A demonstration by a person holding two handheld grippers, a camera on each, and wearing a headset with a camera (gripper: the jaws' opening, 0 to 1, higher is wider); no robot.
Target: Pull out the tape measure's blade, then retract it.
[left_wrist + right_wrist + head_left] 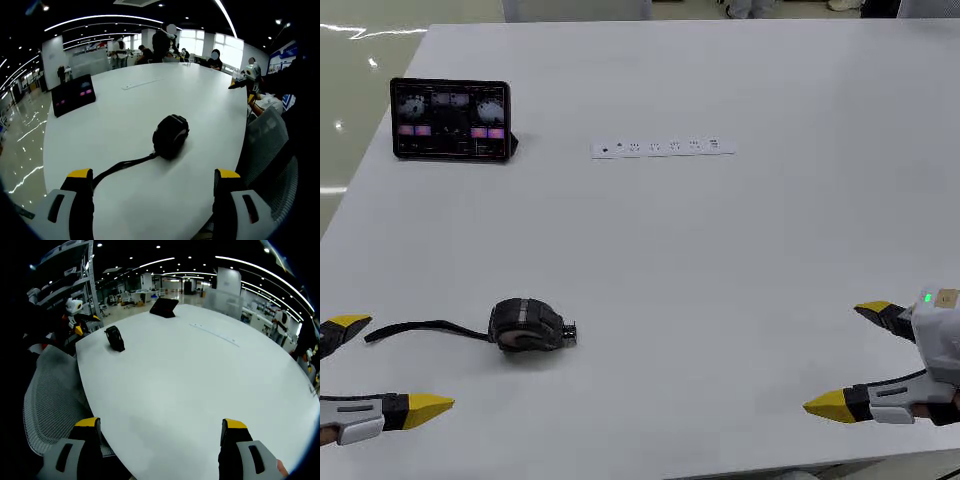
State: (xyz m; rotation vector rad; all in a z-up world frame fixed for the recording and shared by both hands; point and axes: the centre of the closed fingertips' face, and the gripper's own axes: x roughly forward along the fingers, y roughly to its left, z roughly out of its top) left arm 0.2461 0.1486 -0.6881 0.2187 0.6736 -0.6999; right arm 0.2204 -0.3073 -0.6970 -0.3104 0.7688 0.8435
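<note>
Nearest, at 8 o'clock in the head view, the left claw [390,365] hovers with its jaws wide apart, gripping nothing. At 4 o'clock the right claw [835,358] is likewise spread and empty. Just beyond the left claw, apart from it, the black tape measure [528,325] lies on the white table [720,260], blade wound in, its wrist strap [420,328] trailing toward 9 o'clock. Farther off, a white power strip [662,148] lies at 12 o'clock and a propped tablet [450,120] at 10 o'clock.

I see a big white surface [720,260] in a large room. Left of it is shiny floor [350,100]. Above it hang long ceiling lights [100,16].
</note>
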